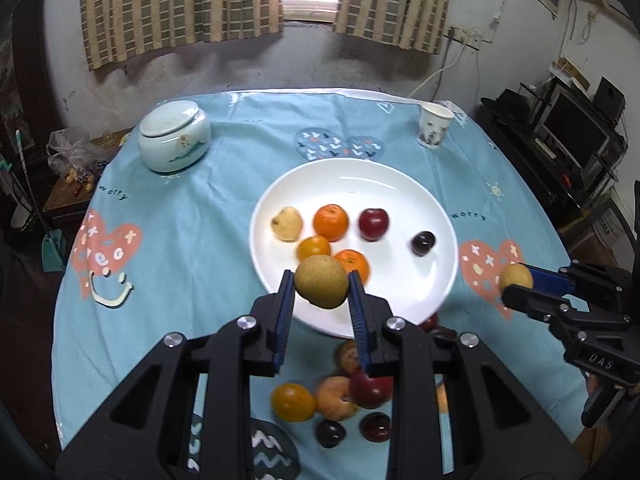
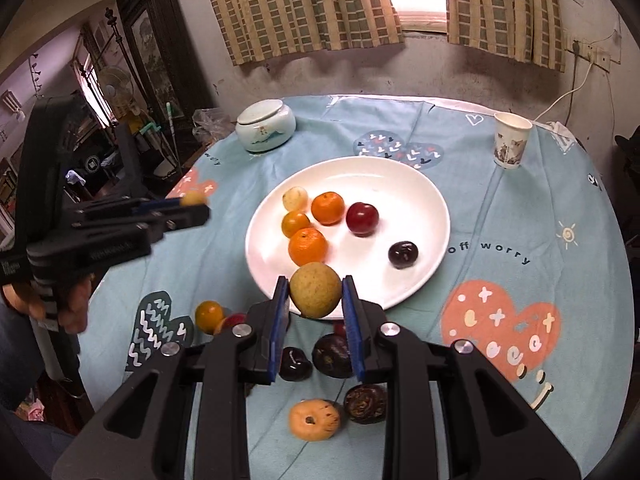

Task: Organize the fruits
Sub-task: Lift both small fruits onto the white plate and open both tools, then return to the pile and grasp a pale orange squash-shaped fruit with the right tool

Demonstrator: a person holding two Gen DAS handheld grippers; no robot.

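My left gripper (image 1: 321,278) is shut on a yellow-brown round fruit (image 1: 321,286), held over the near rim of the white plate (image 1: 352,168). In the right wrist view my right gripper (image 2: 315,280) is shut on a second yellow-brown fruit (image 2: 315,292), also above the plate's (image 2: 360,170) near rim. Each view shows the other gripper from the side, with its fruit between the pads: the right gripper (image 1: 516,284) and the left gripper (image 2: 196,204). On the plate lie several fruits: oranges (image 1: 330,222), a red plum (image 1: 373,223), a dark plum (image 1: 423,243) and a pale yellow fruit (image 1: 286,223).
Loose fruits lie on the blue tablecloth in front of the plate: an orange one (image 1: 292,402), dark plums (image 2: 332,356) and a peach-coloured one (image 2: 314,420). A lidded ceramic jar (image 1: 174,140) stands back left, a paper cup (image 1: 434,126) back right. A person's hand (image 2: 74,308) grips the left tool.
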